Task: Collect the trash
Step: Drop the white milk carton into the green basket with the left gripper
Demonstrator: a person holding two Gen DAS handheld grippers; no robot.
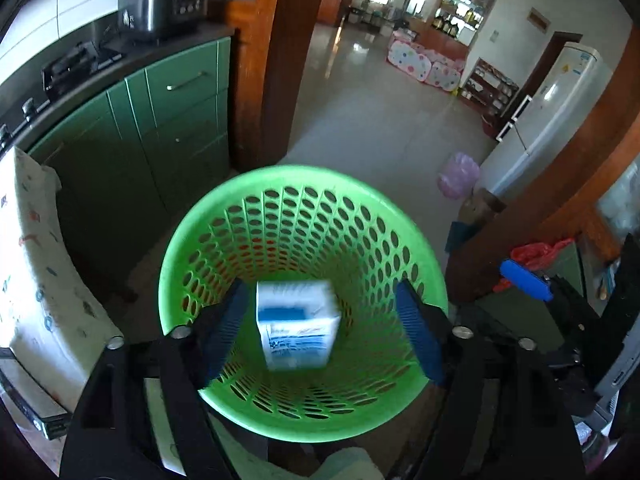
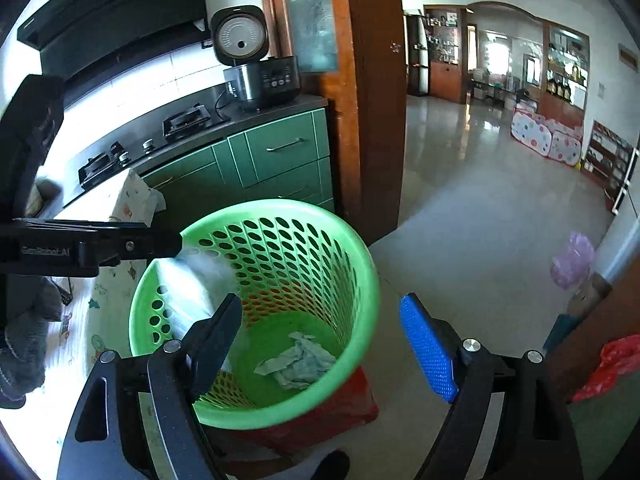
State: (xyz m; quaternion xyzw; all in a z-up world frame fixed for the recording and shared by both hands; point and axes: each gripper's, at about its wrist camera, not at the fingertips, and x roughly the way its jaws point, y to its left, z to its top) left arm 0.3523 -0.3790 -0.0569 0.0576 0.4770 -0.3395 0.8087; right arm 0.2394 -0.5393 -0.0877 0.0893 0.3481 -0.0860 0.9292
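Note:
A green perforated trash basket (image 1: 304, 184) stands below both grippers; it also shows in the right wrist view (image 2: 360, 264). In the left wrist view a white and blue carton (image 1: 297, 326) is blurred in mid-air between the spread blue pads, touching neither. My left gripper (image 1: 326, 328) is open over the basket. In the right wrist view the carton is a white blur (image 2: 196, 288) at the basket's left wall, under my left gripper's arm (image 2: 92, 246). Crumpled paper (image 2: 298, 362) lies on the basket's bottom. My right gripper (image 2: 320, 340) is open and empty above the basket's rim.
Green kitchen cabinets (image 2: 280, 156) with a stove and rice cooker (image 2: 256, 68) stand at the left. A wooden door frame (image 2: 360, 100) rises behind the basket. A patterned cloth-covered table (image 1: 36, 264) lies at the left. A red bag (image 2: 612, 364) and a pink bag (image 2: 572, 260) sit at the right.

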